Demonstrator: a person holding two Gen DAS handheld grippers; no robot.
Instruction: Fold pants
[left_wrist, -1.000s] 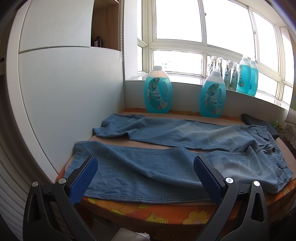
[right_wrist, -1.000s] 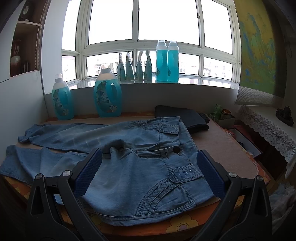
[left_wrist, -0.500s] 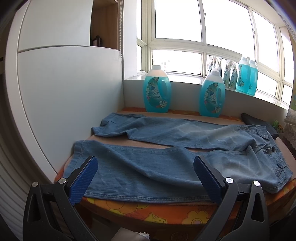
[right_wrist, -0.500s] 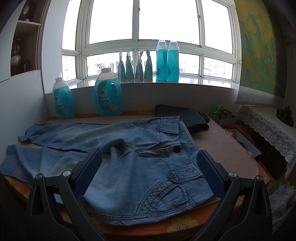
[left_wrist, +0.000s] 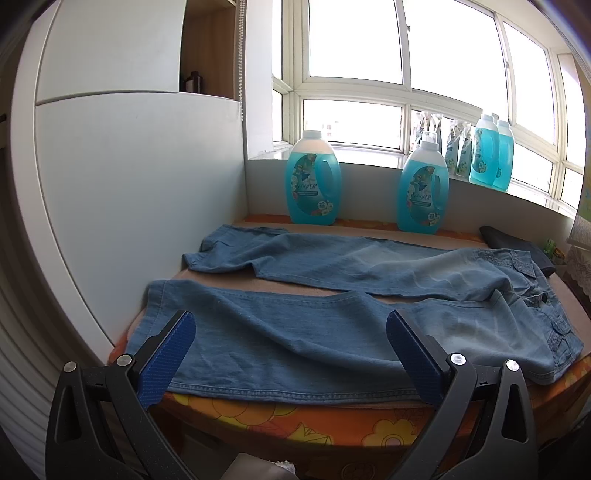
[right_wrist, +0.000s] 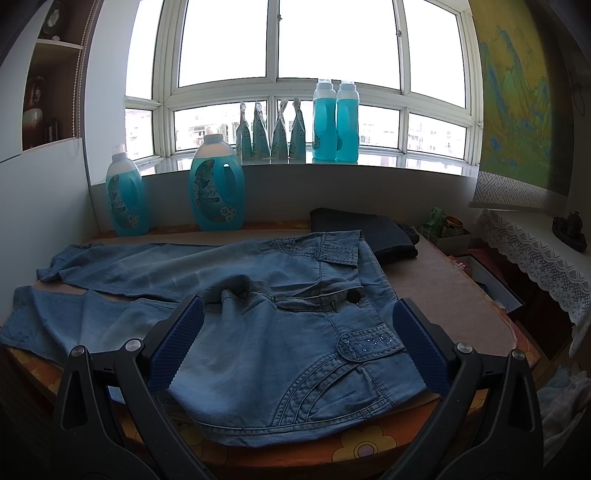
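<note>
Denim, pale blue and soft-looking, covers most of what we see: the light blue denim pants (left_wrist: 332, 295) lie spread flat on the table with the orange flowered cloth (left_wrist: 280, 417), both legs stretched apart toward the white cabinet side (left_wrist: 140, 206) and the waistband at the other end. No fold has been made, as far as we can tell; the two legs run side by side with bare table between them, and only a small ruck sits near the crotch. So we judge the task to be at its very start, with every fold left to do.

Our left gripper (left_wrist: 291, 350) hovers over the near leg, its blue-padded fingers spread wide and holding nothing. Our right gripper (right_wrist: 299, 339) hangs above the hip and pocket area, equally wide apart and empty. Neither touches the cloth.

Beyond the pants, a folded dark garment (right_wrist: 365, 232) rests near the waistband, and two turquoise detergent bottles (left_wrist: 314, 181) stand at the back wall.
</note>
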